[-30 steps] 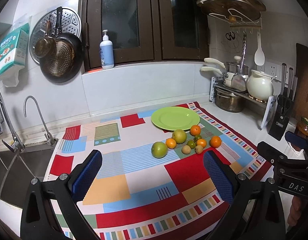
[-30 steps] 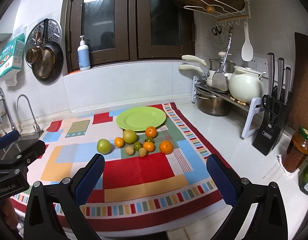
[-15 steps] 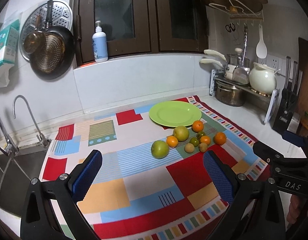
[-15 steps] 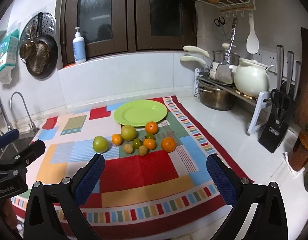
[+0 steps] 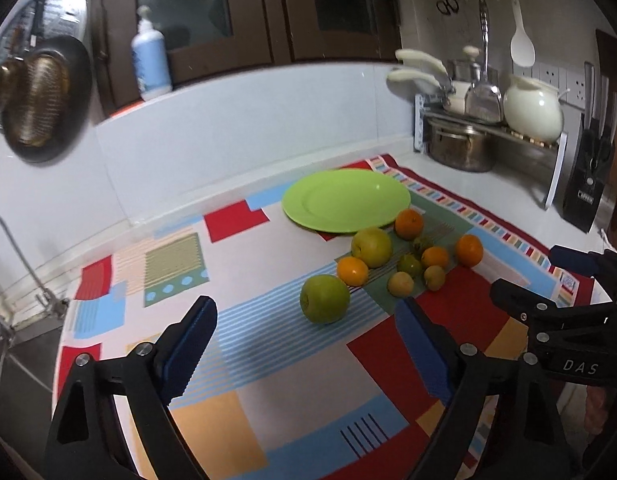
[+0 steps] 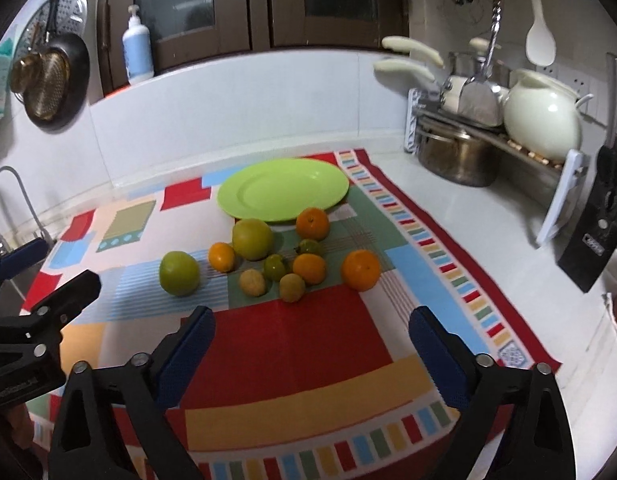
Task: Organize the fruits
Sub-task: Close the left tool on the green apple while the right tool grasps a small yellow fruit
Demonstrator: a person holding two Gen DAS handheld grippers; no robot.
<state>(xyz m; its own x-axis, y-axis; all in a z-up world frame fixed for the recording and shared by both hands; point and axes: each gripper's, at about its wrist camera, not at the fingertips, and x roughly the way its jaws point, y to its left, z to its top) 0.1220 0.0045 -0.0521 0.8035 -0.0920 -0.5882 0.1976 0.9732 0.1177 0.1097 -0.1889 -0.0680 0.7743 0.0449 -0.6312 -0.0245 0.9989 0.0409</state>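
Note:
A green plate [image 5: 345,202] [image 6: 282,189] lies at the back of the patterned cloth [image 5: 268,376]. In front of it sit several fruits: a green apple [image 5: 324,298] [image 6: 179,273], a yellow-green apple [image 5: 371,247] [image 6: 252,239], oranges [image 5: 468,250] [image 6: 360,270] and small green and yellow fruits [image 5: 400,283] [image 6: 292,287]. My left gripper [image 5: 306,344] hovers just short of the green apple, its jaws closing with nothing between them. My right gripper [image 6: 312,352] hangs over the red patch in front of the cluster, its jaws also closing on nothing.
A rack with a steel pot [image 6: 456,156] and a white pot [image 6: 542,122] stands at the right, with a knife block [image 6: 596,240] beside it. A faucet [image 5: 16,264] and sink are at the left. A pan [image 6: 52,84] and a soap bottle [image 6: 137,56] are at the wall.
Both grippers have moved forward and down toward the fruits, which now look larger. The fingers of each stand slightly closer together than before.

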